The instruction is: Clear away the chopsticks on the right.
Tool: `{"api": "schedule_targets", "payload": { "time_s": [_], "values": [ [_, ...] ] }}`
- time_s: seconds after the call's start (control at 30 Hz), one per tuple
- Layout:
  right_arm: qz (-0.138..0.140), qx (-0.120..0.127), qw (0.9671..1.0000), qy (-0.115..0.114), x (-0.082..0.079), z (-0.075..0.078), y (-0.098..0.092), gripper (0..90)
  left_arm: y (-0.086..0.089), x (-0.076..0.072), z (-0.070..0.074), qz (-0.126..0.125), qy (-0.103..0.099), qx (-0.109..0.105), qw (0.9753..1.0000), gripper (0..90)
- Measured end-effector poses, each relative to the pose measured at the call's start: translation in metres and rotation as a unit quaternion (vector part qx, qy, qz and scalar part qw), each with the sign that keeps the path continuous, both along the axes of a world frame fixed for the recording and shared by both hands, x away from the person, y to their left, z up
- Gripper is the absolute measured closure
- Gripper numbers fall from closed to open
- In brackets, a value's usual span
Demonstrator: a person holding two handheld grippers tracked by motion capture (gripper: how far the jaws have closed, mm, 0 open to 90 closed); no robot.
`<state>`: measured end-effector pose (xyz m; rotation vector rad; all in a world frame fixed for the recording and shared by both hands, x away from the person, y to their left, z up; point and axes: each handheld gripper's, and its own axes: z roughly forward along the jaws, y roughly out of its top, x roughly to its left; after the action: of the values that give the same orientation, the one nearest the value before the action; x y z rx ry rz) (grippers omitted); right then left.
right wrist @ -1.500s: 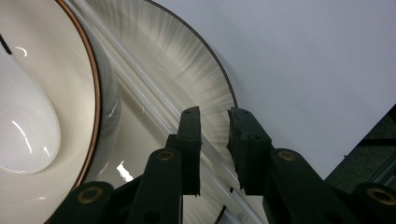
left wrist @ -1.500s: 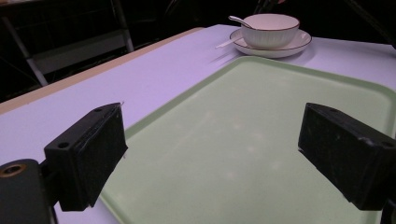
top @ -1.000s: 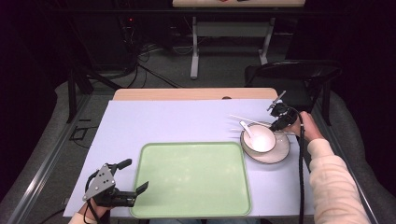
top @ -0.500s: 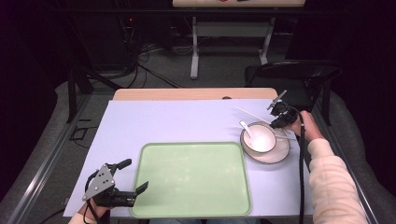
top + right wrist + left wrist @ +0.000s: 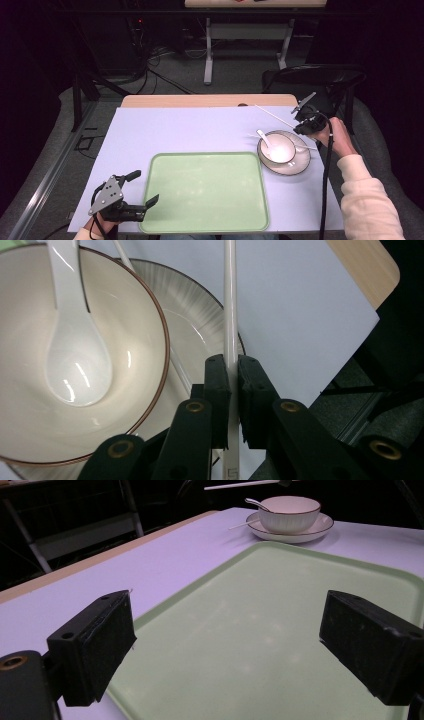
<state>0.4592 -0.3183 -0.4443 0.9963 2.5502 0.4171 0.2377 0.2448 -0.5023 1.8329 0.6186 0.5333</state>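
- Hovering at the near left corner of the tabletop (image 5: 175, 125), the left claw (image 5: 142, 188) is standing wide, gripping nothing; the left gripper view is showing its two black pads (image 5: 95, 645) far apart, with clear space between them.
- The left claw is pointing across the near left edge of the green tray (image 5: 205, 192); its farther jaw is lying over the lilac tabletop, its nearer jaw reaching the tray's rim.
- A grey three-cornered plate (image 5: 105, 193) is riding on top of the left claw, and a hand is gripping it from below at the frame's bottom edge.
- The green tray is lying flat in the middle of the near side, bare of objects, glossy patches showing on its floor.
- Just right of the tray, a cream bowl (image 5: 276, 148) is sitting on a ribbed plate (image 5: 300, 162) with a dark rim line; plate and tray are looking close together, contact not clear.
- A white spoon (image 5: 75, 350) is resting inside the bowl, its handle leaning over the far left rim.
- One thin white chopstick (image 5: 304, 146) is lying across the plate's right side, beside the bowl.
- The right claw (image 5: 230, 385) is pinching a second white chopstick (image 5: 274, 116), jaws nearly closed on it; this stick is being held in the air beyond the bowl, slanting up and leftward over the tabletop.
- The right hand (image 5: 340, 140), in a pale sleeve, is holding that claw at the tabletop's right edge.
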Motion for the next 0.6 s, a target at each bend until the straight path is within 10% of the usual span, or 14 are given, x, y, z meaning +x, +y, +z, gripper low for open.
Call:
{"api": "schedule_targets", "payload": {
  "time_s": [0.6],
  "values": [
    [-0.047,0.054,0.9974,-0.008,-0.057,0.027,0.025,83.7,-0.001,0.001,0.000,0.002,-0.001,-0.002,1.0000,7.4]
  ]
}}
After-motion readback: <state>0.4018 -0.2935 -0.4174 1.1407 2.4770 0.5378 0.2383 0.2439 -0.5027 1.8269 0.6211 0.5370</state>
